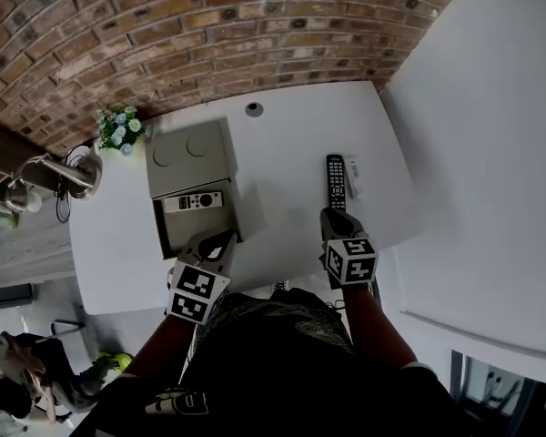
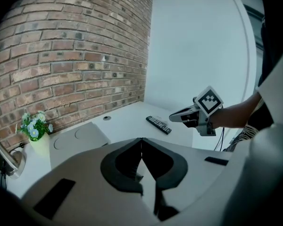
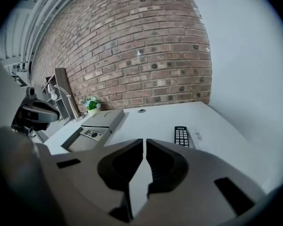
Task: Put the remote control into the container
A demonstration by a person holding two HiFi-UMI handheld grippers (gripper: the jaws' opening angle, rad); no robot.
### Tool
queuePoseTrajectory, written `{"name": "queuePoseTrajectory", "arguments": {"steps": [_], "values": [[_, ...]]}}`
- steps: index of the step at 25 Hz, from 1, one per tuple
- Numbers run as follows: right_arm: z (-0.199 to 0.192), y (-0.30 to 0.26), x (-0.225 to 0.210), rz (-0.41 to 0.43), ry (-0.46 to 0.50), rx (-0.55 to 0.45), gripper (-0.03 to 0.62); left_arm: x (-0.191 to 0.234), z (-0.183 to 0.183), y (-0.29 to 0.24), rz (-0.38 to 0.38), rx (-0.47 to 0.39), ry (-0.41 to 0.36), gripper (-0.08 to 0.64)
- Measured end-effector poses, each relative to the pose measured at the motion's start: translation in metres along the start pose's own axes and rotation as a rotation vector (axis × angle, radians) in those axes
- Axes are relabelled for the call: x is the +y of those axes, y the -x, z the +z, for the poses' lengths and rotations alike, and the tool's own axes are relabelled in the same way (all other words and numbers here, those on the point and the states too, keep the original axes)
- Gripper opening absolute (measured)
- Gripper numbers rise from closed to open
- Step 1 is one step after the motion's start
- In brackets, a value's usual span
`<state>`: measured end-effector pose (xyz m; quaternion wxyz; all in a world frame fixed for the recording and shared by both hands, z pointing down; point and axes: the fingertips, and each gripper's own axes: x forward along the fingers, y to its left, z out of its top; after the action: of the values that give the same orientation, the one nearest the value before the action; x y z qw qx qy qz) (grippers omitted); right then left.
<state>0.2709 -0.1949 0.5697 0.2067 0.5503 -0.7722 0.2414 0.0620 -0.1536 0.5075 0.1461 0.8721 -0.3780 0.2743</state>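
A black remote control (image 1: 336,182) lies on the right part of the white table (image 1: 282,153), with a small white remote (image 1: 352,176) right beside it. The grey container (image 1: 168,235) stands open at the left and holds a light-coloured remote (image 1: 193,201). My right gripper (image 1: 332,217) is shut and empty, just short of the near end of the black remote (image 3: 181,135). My left gripper (image 1: 223,239) is also shut and empty, at the container's near right corner. In the left gripper view the jaws meet in a line, and the right gripper (image 2: 179,117) hovers near the black remote (image 2: 158,125).
The container's lid (image 1: 187,157) lies folded back behind it. A small pot of flowers (image 1: 120,127) stands at the table's far left corner, and a cable hole (image 1: 253,109) sits near the brick wall. A white wall runs along the table's right side.
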Motion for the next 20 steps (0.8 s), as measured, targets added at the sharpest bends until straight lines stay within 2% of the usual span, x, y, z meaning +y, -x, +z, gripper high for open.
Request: {"name": "queuePoseTrajectory", "arguments": {"steps": [8, 11, 20], "values": [[-0.017, -0.047, -0.059, -0.104, 0.026, 0.079, 0.022, 0.002, 0.01, -0.009, 0.036, 0.015, 0.006, 0.008], [-0.025, -0.068, -0.079, -0.131, 0.012, 0.13, 0.109, 0.007, 0.005, -0.009, 0.065, 0.032, 0.025, 0.008], [-0.038, -0.112, -0.117, -0.182, -0.007, 0.219, 0.213, 0.014, -0.004, -0.008, 0.124, 0.05, 0.085, 0.008]]}}
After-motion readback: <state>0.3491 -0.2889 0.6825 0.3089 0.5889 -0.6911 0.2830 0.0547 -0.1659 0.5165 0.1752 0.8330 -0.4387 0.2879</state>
